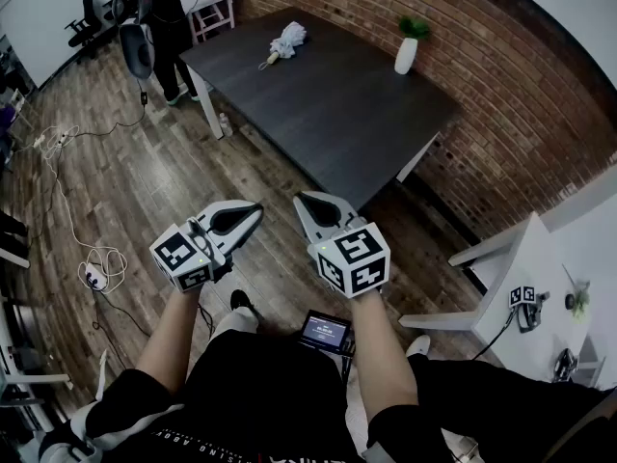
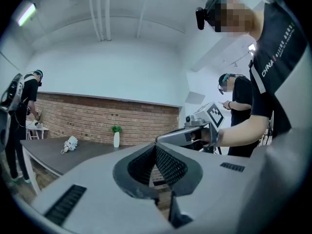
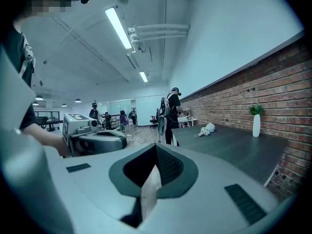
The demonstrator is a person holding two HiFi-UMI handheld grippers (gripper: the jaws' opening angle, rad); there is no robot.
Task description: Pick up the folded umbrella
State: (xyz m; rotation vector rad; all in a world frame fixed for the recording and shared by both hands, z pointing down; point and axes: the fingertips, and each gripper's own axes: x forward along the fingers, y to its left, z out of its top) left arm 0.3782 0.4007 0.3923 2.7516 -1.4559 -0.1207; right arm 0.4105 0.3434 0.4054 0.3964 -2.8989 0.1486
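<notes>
The dark table [image 1: 337, 114] carries a white folded umbrella [image 1: 286, 41] on its far left part and a white vase [image 1: 406, 56] with a green plant near its right edge, well apart.

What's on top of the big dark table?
A white folded umbrella and a white vase with a green plant sit on the table. The spot under the umbrella is hidden.

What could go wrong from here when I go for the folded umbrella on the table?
Both the left gripper and right gripper are shut; unless one opens first, it may just shove the folded umbrella. The umbrella lies at the far end of the table beside another person, so the approach could crowd them. Cables trail across the floor, a possible trip hazard.
</notes>
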